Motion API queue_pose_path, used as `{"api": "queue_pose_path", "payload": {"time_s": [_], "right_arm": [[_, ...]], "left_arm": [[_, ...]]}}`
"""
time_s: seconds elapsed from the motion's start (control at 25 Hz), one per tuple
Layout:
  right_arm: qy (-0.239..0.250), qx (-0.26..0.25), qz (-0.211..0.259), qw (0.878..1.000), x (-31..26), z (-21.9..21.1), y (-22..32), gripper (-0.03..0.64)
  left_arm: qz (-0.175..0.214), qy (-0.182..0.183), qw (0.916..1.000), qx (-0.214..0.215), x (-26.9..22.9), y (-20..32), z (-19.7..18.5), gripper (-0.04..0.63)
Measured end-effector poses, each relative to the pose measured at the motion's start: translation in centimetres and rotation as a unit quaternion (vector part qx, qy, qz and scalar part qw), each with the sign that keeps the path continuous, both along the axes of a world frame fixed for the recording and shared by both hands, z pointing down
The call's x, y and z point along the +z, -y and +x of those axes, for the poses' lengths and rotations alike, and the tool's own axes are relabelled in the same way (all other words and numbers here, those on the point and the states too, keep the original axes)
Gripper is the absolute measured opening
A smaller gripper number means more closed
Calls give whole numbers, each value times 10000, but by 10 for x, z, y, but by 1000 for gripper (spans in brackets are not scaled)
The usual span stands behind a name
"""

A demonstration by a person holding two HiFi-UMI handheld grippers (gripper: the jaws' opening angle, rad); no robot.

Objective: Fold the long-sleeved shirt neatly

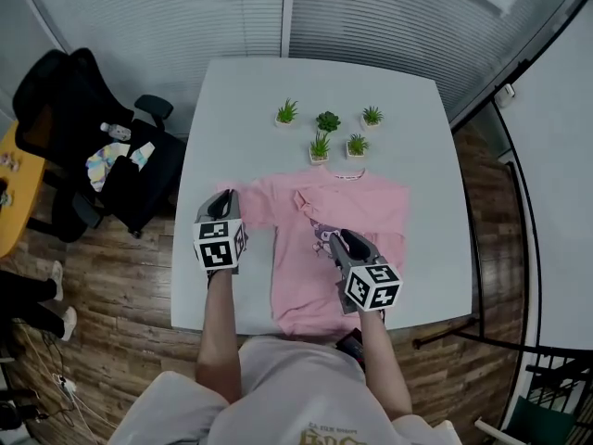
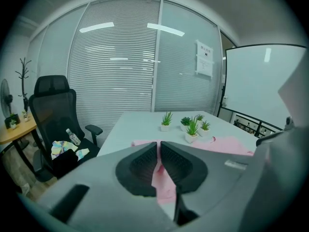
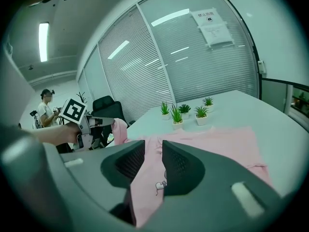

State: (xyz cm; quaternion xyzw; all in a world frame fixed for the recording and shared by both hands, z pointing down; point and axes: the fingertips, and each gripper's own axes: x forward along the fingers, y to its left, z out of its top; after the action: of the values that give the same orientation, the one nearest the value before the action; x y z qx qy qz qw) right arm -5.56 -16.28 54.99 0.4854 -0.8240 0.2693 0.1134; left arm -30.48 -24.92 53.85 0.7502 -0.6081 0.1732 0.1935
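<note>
Pink shirt (image 1: 371, 202) spreads across the desk (image 1: 241, 91); left gripper (image 1: 225, 198) pinches its nine-o'clock edge, right gripper (image 1: 336, 240) clamps fabric near six o'clock.

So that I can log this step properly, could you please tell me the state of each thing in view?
Shirt: spread on the table, one side lifted.
Left gripper: shut on the shirt.
Right gripper: shut on the shirt.
Plants: five, upright in pots.
Chair: nobody in it, a bottle on the seat.
</note>
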Motion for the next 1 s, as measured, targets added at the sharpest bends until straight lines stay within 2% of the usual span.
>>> {"api": "queue_pose_path", "payload": {"time_s": [0.44, 0.72, 1.0], "right_arm": [[91, 400, 61, 9991, -9, 26, -4, 112], [-22, 765, 40, 9971, -12, 51, -13, 114], [-63, 860, -2, 9963, -9, 64, -12, 117]], "left_arm": [[229, -240, 9976, 601, -25, 12, 49, 29], [287, -437, 9943, 928, -31, 18, 79, 29], [277, -542, 9923, 1075, -30, 19, 101, 29]]}}
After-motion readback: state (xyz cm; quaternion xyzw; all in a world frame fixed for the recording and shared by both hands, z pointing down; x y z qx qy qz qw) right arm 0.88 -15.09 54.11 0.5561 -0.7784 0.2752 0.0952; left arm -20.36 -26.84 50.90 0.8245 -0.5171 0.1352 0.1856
